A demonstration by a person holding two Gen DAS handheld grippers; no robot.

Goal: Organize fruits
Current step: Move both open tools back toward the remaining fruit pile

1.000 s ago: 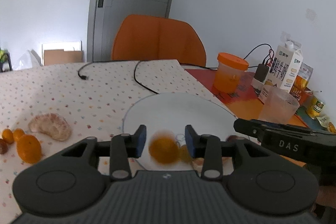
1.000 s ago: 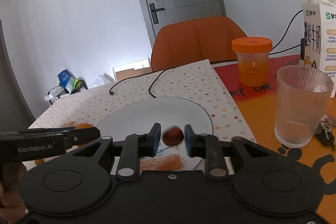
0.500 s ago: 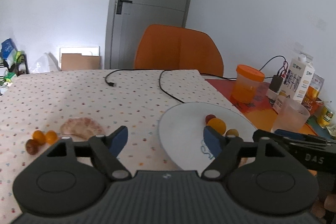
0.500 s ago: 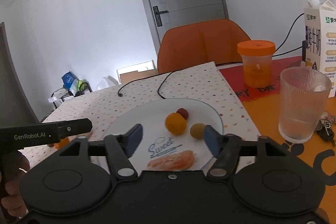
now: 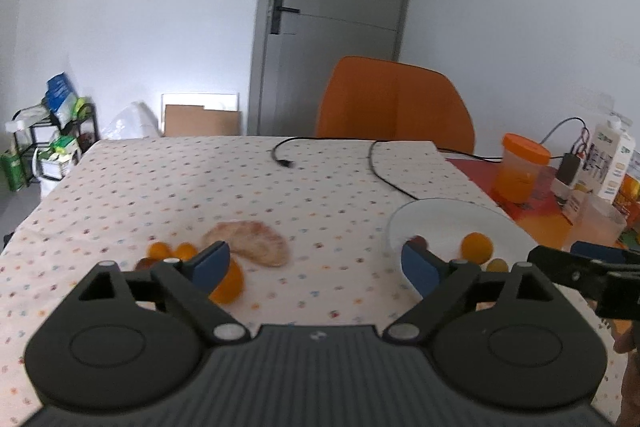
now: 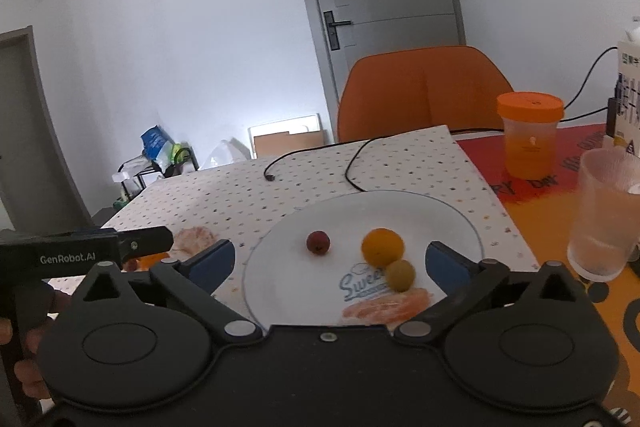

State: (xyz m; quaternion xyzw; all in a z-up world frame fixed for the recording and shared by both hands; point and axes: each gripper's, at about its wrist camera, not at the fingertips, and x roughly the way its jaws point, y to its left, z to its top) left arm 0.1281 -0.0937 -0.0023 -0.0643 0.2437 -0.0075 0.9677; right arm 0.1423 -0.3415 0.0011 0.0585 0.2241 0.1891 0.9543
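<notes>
From my left wrist camera, the left claw [image 5: 316,265] is spread wide with nothing between its blue pads, hanging over the dotted cloth of the bench [image 5: 160,187]. Under its left finger lies an orange [image 5: 228,285], partly hidden. Just beyond sit two small kumquats [image 5: 172,250] side by side, a dark fruit [image 5: 146,263] beside them, and a peeled citrus segment cluster [image 5: 252,241] on the cloth. To the right I see the white plate [image 5: 440,219] holding a round orange fruit [image 5: 476,247] and a yellowish one [image 5: 496,264] next to it. The other tool [image 5: 580,271] reaches in from the right edge. Far right stands a milk carton [image 5: 612,159]; its print is too blurred for me to read. An orange-lidded tub [image 5: 522,167] holds orange liquid.

From my right wrist camera, the right claw [image 6: 330,263] is likewise released and empty, poised over the near rim of the plate [image 6: 360,211]. Blue script on the plate reads "Swee", the rest being covered. On it lie a small red fruit [image 6: 318,243], the orange fruit [image 6: 383,247] touching the yellow-green one [image 6: 400,275], and peeled segments [image 6: 388,305] at the near edge. The left tool [image 6: 80,251] at my left carries the words "GenRobot.AI". A ribbed clear glass [image 6: 606,215] stands on the orange mat, the tub [image 6: 530,135] behind it.
</notes>
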